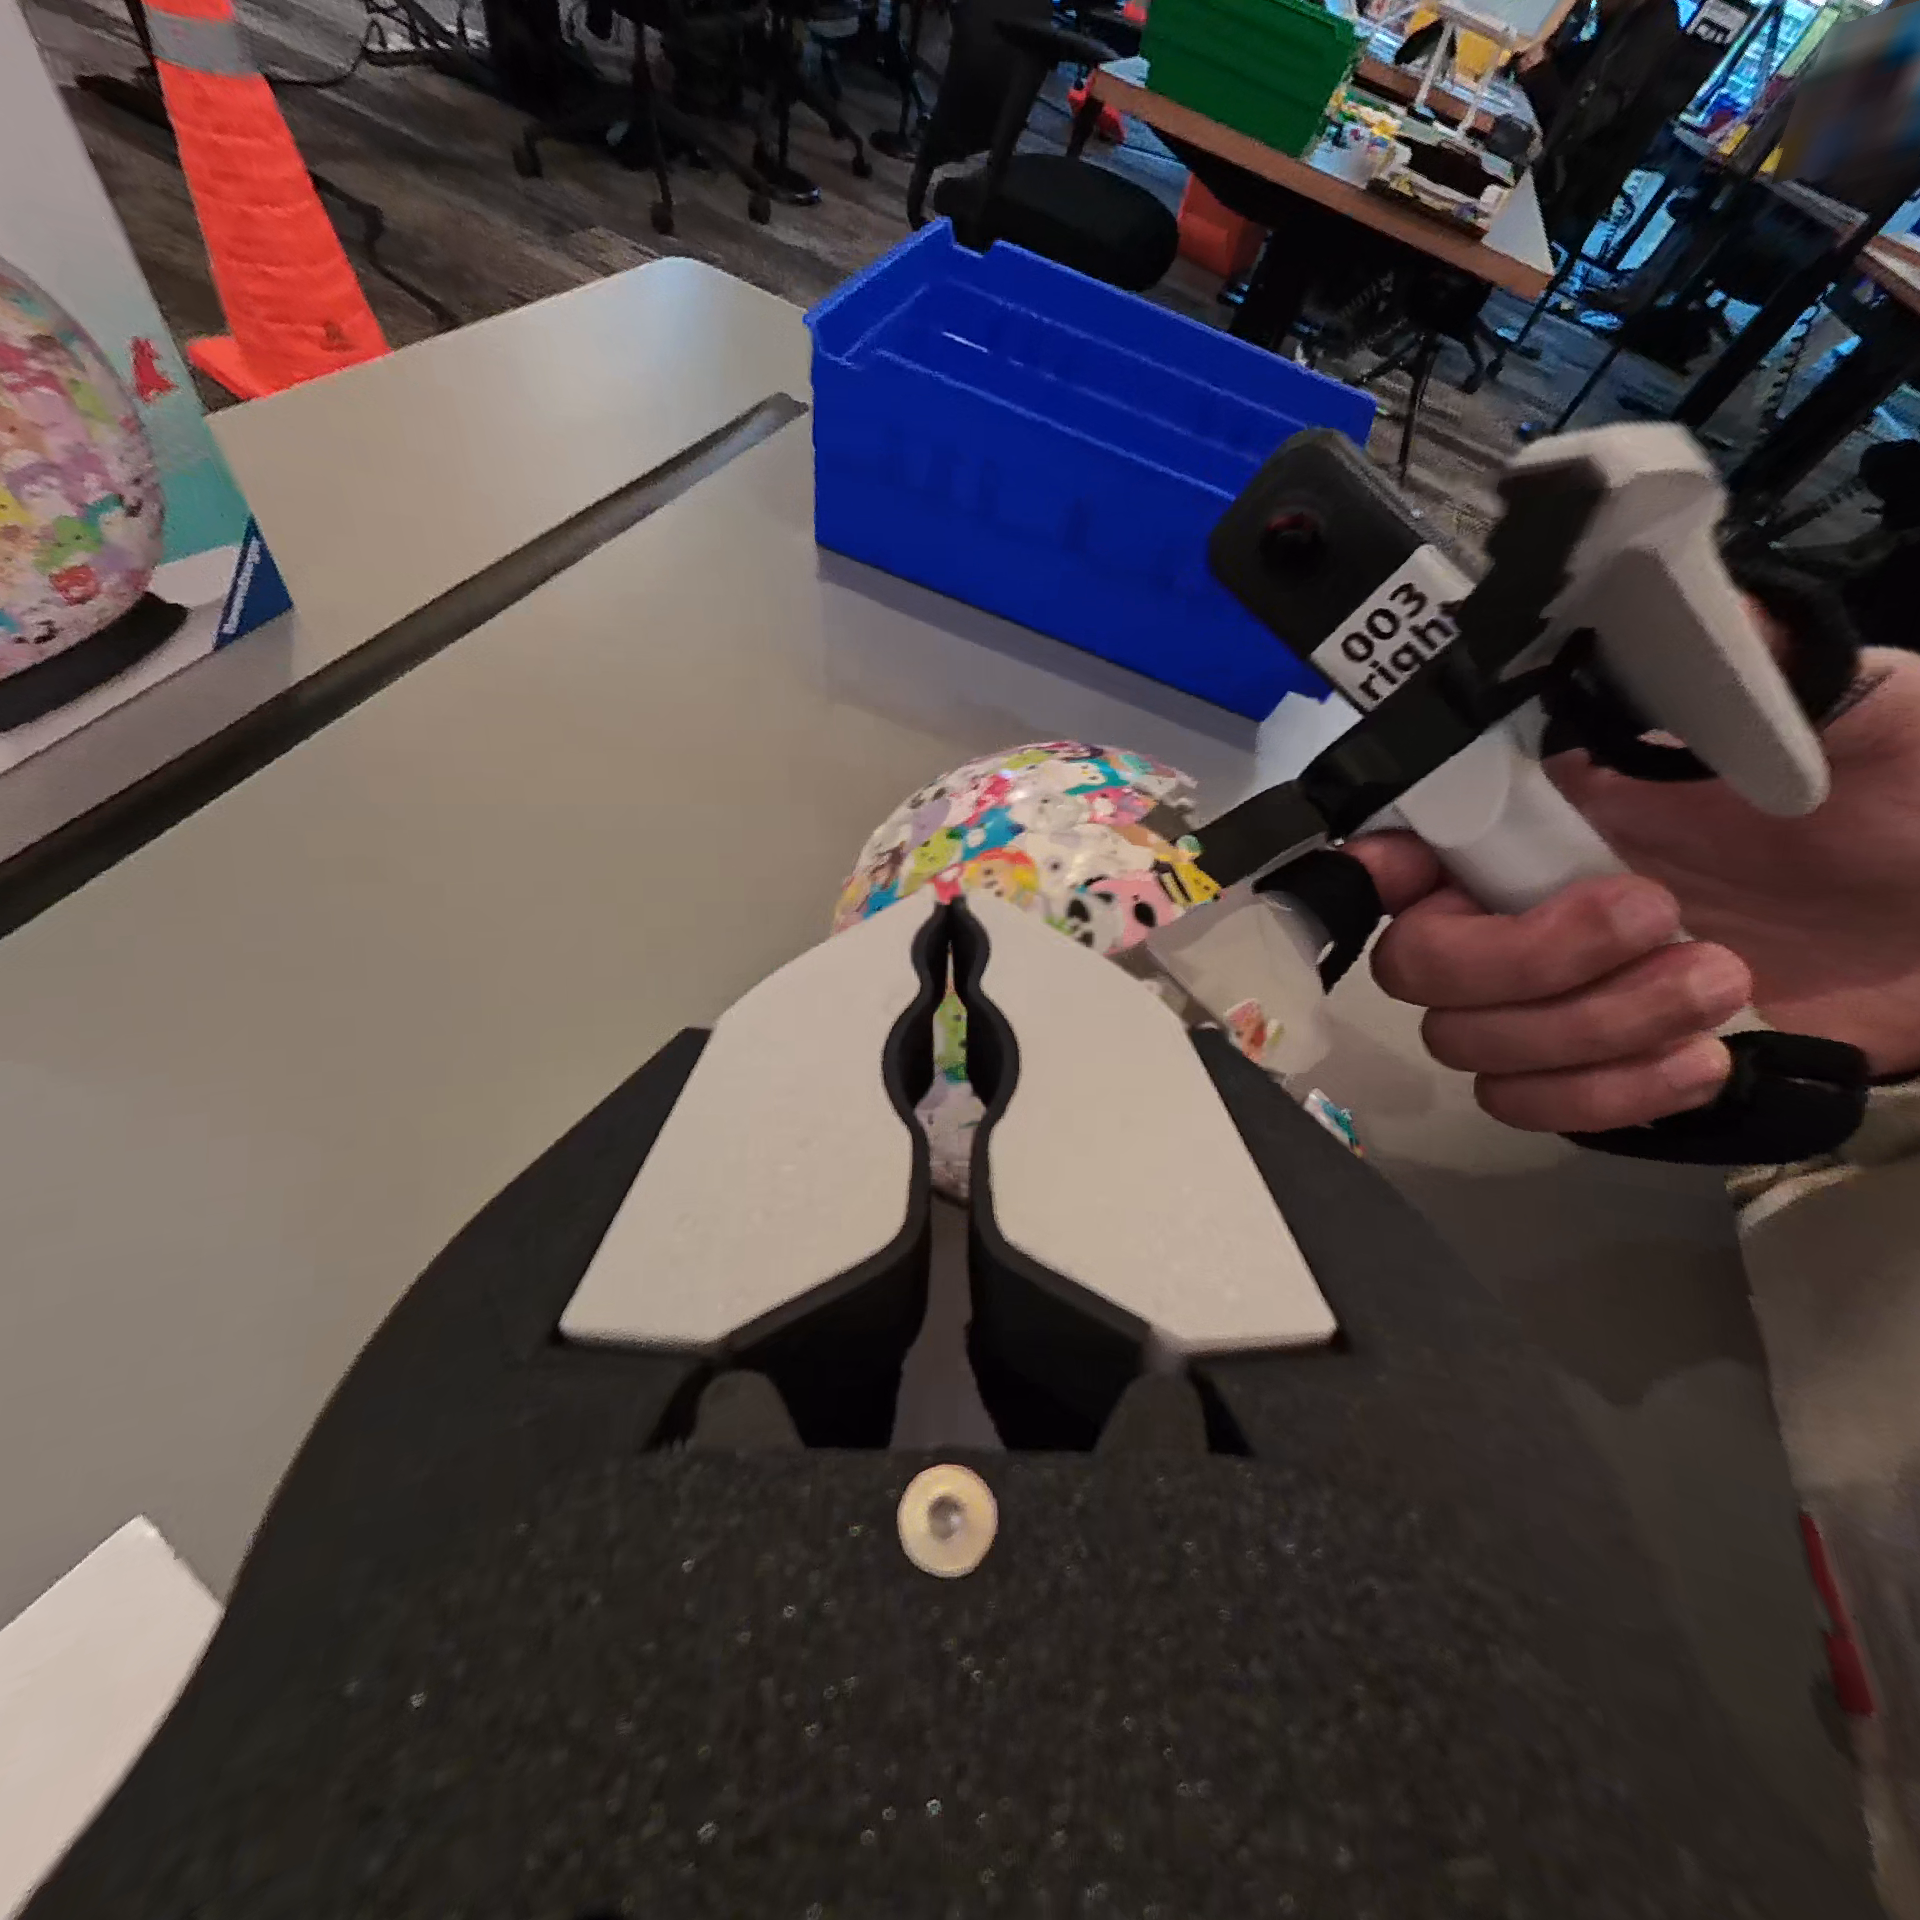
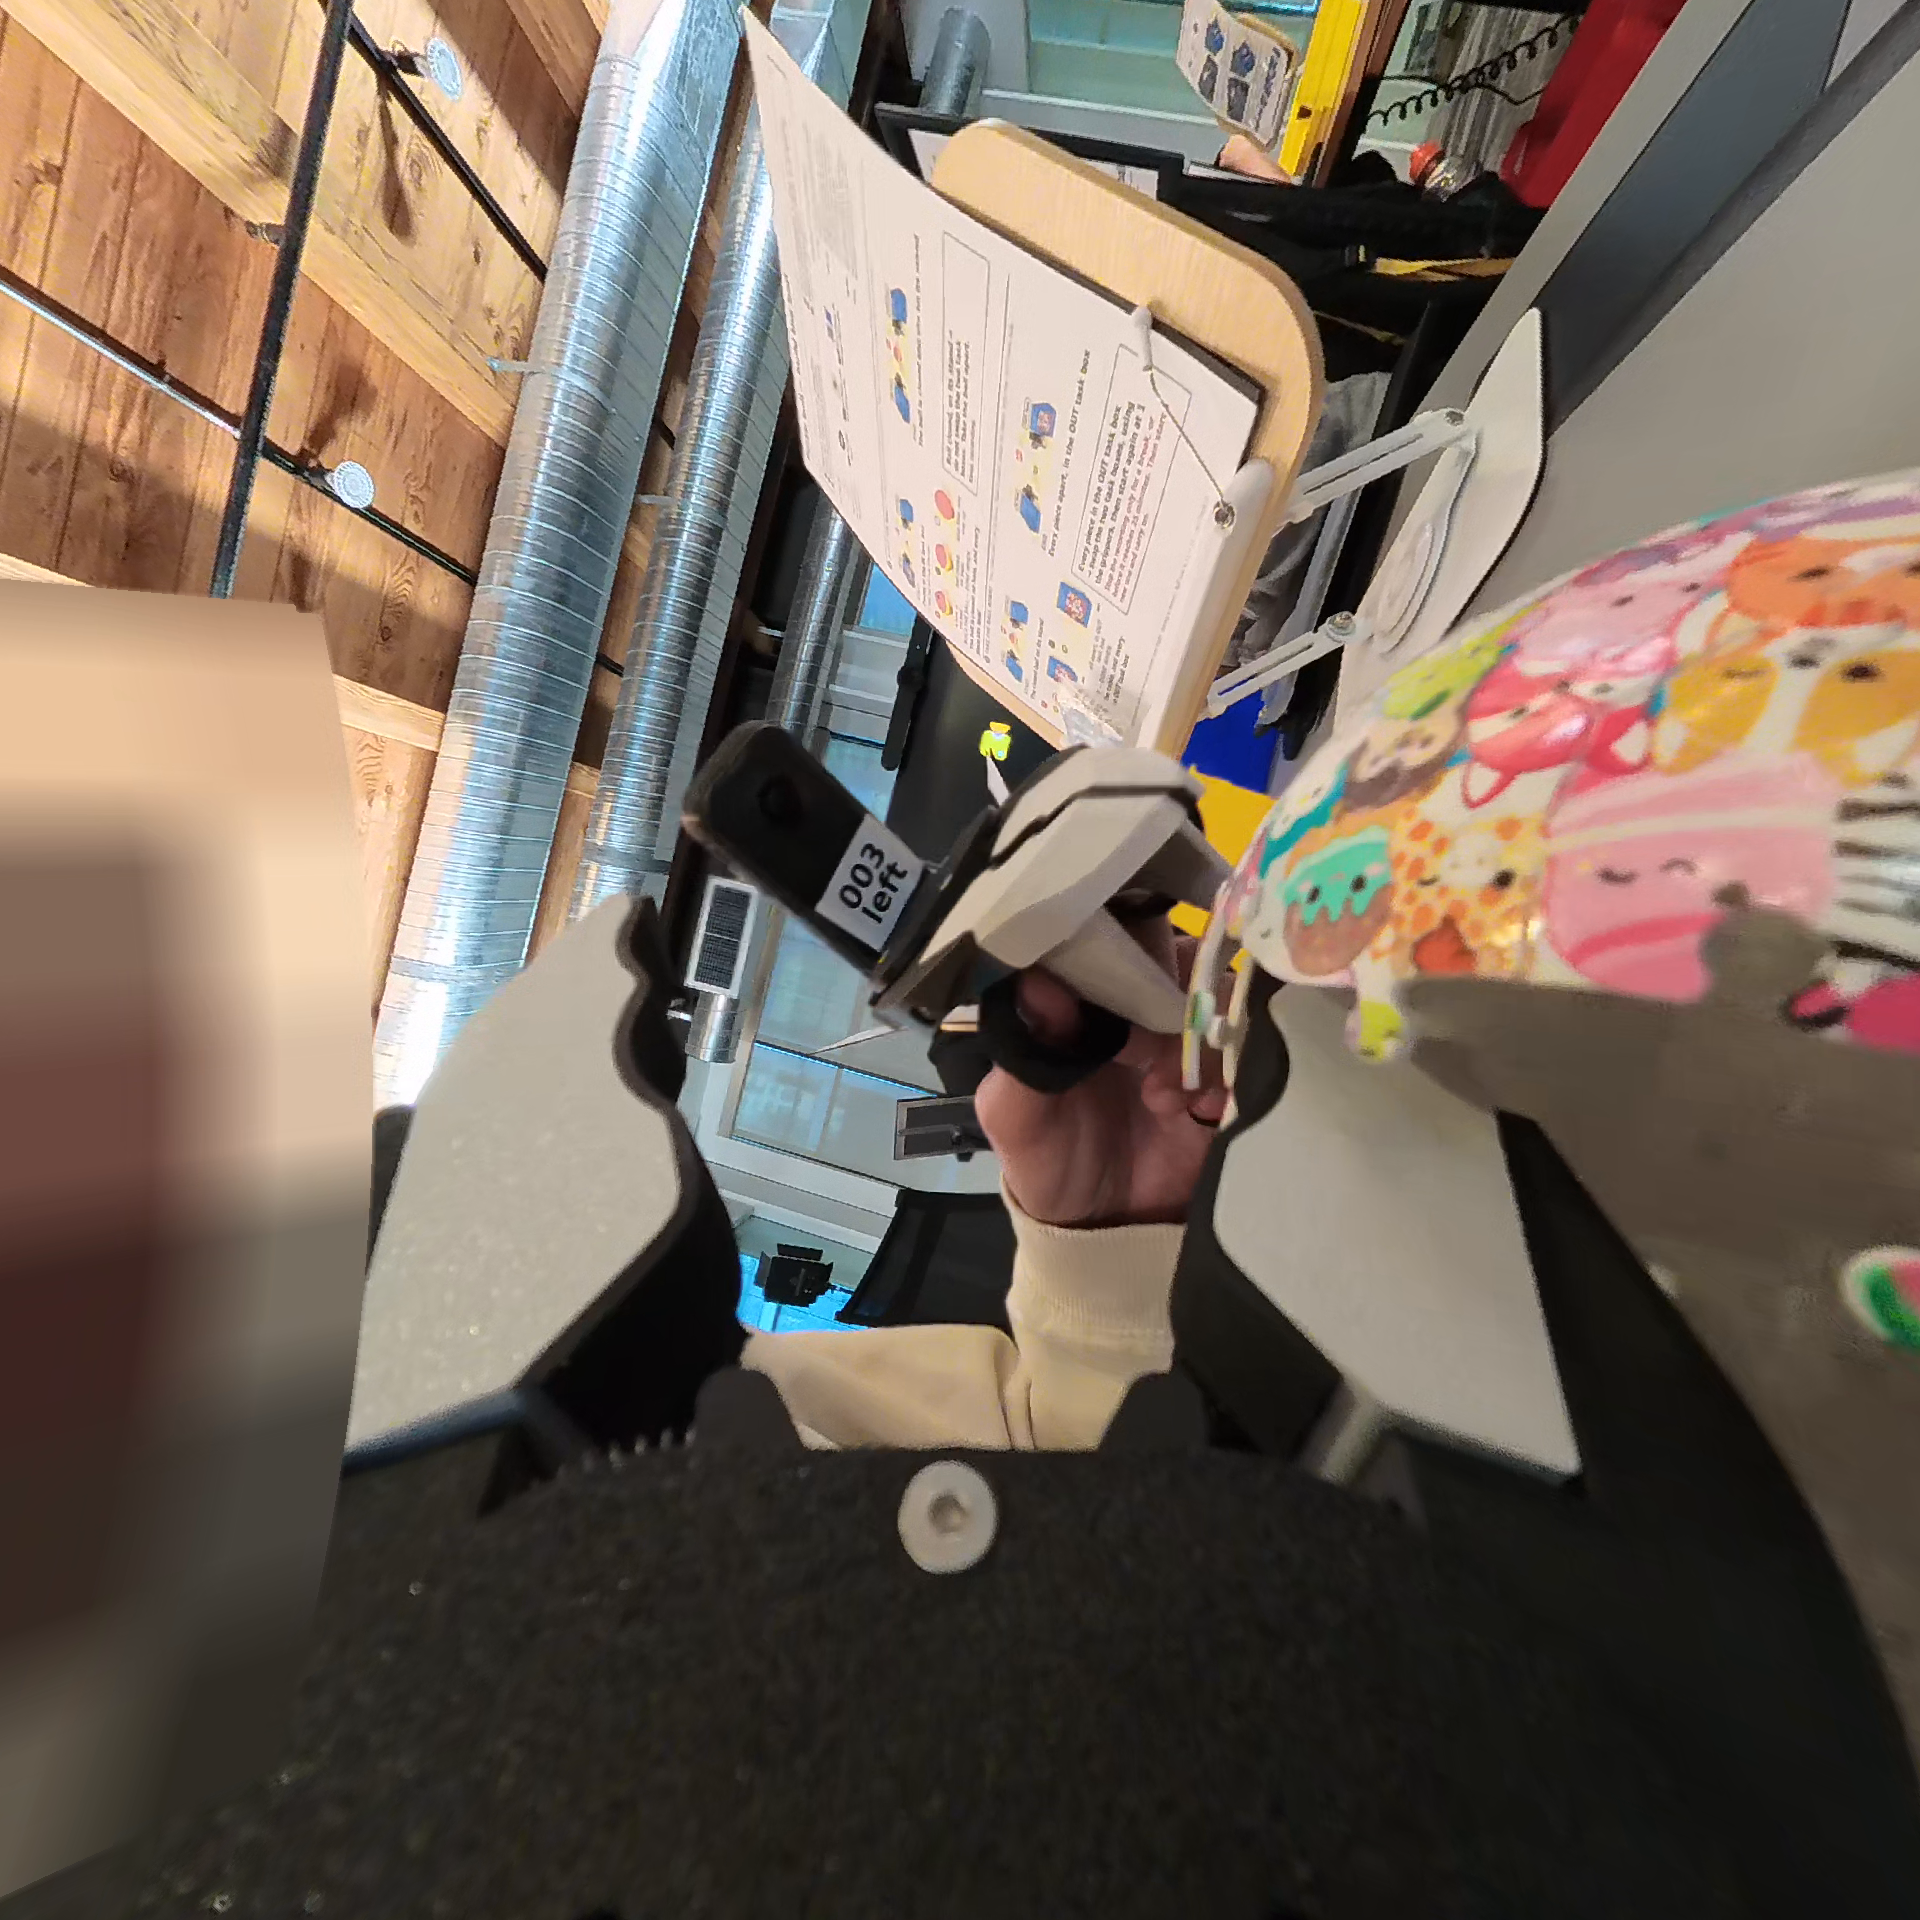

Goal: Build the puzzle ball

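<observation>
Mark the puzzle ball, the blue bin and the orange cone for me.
puzzle ball (image 1: 1023,831): left wrist view, on its patterned dome.
blue bin (image 1: 1039,499): left wrist view, on its near wall.
orange cone (image 1: 260,208): left wrist view, mid-body.

One partial puzzle ball (image 1: 1023,842), two tongs (image 1: 951,914) (image 2: 951,997), one blue bin (image 1: 1049,468), one orange cone (image 1: 260,208), one puzzle box (image 1: 94,499).

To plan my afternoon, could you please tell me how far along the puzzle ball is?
Done: a dome-shaped part of the puzzle ball is assembled. In hand: the left gripper pinches its rim, and the right gripper is open beside it. Left: closing the shell; a loose piece lies on the table.
</observation>
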Available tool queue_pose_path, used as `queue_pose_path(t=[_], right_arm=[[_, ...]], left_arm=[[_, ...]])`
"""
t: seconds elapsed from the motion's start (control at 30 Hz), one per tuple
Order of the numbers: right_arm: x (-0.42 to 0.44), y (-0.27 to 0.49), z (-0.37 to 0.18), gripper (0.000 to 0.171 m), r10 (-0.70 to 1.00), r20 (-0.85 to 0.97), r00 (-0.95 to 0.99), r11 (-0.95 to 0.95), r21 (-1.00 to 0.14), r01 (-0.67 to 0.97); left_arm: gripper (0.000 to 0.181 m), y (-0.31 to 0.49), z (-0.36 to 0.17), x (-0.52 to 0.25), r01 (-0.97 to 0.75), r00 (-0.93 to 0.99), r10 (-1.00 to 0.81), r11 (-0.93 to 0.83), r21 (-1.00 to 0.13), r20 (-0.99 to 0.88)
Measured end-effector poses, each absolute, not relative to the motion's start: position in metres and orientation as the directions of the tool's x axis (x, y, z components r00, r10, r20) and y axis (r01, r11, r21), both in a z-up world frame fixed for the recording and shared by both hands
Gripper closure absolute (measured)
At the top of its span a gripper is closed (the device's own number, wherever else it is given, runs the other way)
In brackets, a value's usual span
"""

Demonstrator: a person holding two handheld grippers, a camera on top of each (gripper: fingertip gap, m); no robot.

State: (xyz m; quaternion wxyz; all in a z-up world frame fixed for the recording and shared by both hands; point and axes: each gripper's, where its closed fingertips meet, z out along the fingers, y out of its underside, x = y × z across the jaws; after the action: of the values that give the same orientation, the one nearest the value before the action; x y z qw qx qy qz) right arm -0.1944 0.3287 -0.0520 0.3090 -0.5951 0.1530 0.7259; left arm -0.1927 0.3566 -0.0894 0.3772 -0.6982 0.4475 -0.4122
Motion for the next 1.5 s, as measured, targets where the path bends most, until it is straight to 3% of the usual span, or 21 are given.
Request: queue_pose_path(t=[0.13,0.37,0.6,1.5], right_arm=[[-0.196,0.325,-0.052,0.067,0.268,-0.962,-0.055,-0.769,-0.179,-0.613],[-0.192,0.332,-0.06,0.065,0.2,-0.975,-0.094,-0.772,-0.098,-0.628],[-0.196,0.334,-0.052,0.064,0.217,-0.971,-0.096,-0.767,-0.109,-0.633],[-0.189,0.334,-0.052,0.068,0.22,-0.967,-0.132,-0.751,-0.081,-0.655]], left_arm=[[0.181,0.359,-0.097,-0.197,-0.291,0.236,-0.925,-0.36,-0.887,0.298],[0.181,0.347,-0.11,-0.195,-0.322,0.198,-0.929,-0.364,-0.874,0.314],[0.181,0.335,-0.112,-0.194,-0.315,0.19,-0.929,-0.365,-0.876,0.319],[0.181,0.343,-0.101,-0.176,-0.406,0.174,-0.961,-0.267,-0.874,0.213]])
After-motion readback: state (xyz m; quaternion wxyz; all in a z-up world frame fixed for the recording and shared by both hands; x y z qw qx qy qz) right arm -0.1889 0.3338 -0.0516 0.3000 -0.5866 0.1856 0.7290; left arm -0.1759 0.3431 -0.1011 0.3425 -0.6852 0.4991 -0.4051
